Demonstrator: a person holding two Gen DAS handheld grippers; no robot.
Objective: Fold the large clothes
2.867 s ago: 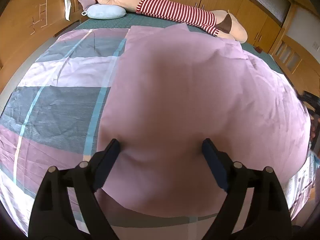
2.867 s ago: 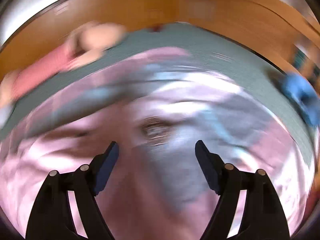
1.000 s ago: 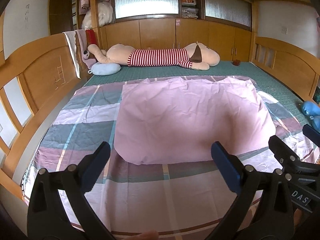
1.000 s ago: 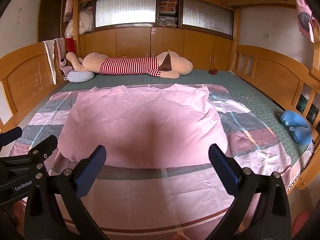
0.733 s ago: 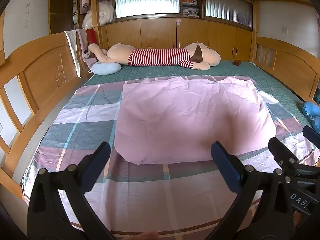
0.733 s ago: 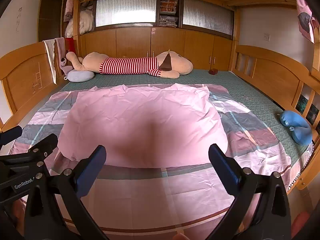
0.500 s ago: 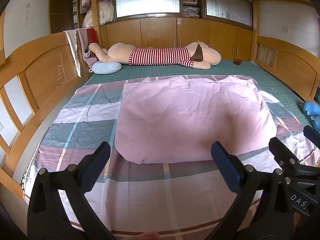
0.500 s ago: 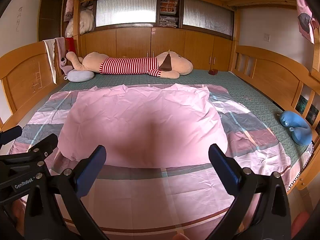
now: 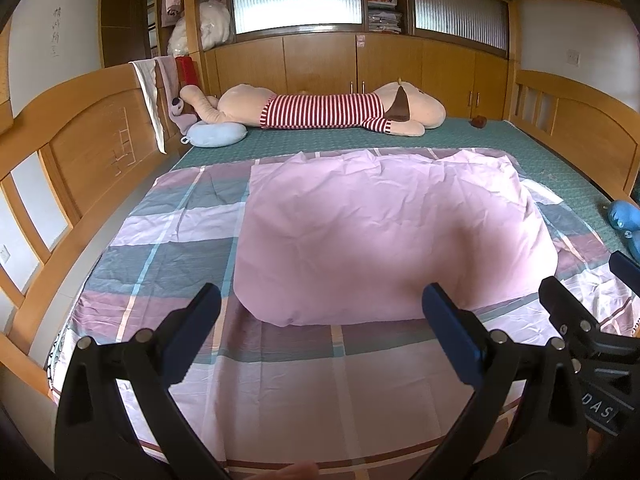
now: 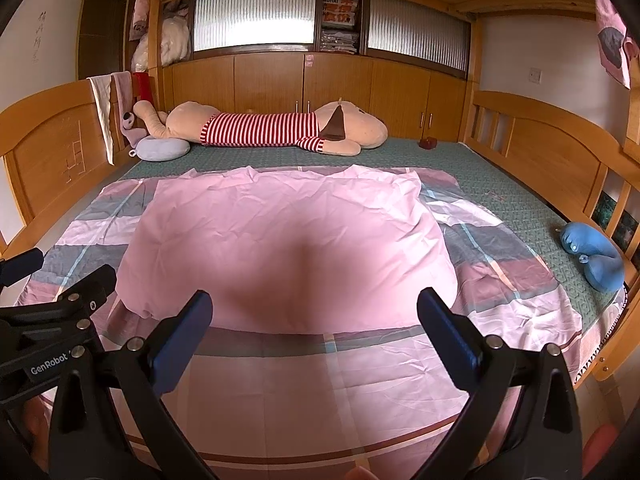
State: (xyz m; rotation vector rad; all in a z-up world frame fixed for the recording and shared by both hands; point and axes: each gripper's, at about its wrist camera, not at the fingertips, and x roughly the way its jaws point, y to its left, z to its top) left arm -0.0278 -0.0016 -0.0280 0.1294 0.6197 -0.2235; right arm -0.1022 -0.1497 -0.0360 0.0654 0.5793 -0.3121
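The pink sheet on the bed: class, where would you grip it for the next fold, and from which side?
Probably the two near corners of the pink sheet, approached from the bed's foot. Its near edge lies straight across, nearest both open grippers, left and right, one corner each.

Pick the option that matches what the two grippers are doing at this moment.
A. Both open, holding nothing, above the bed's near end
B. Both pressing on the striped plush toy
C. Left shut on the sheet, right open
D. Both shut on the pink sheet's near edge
A: the left gripper and right gripper both show spread fingers with nothing between them, short of the folded pink sheet.
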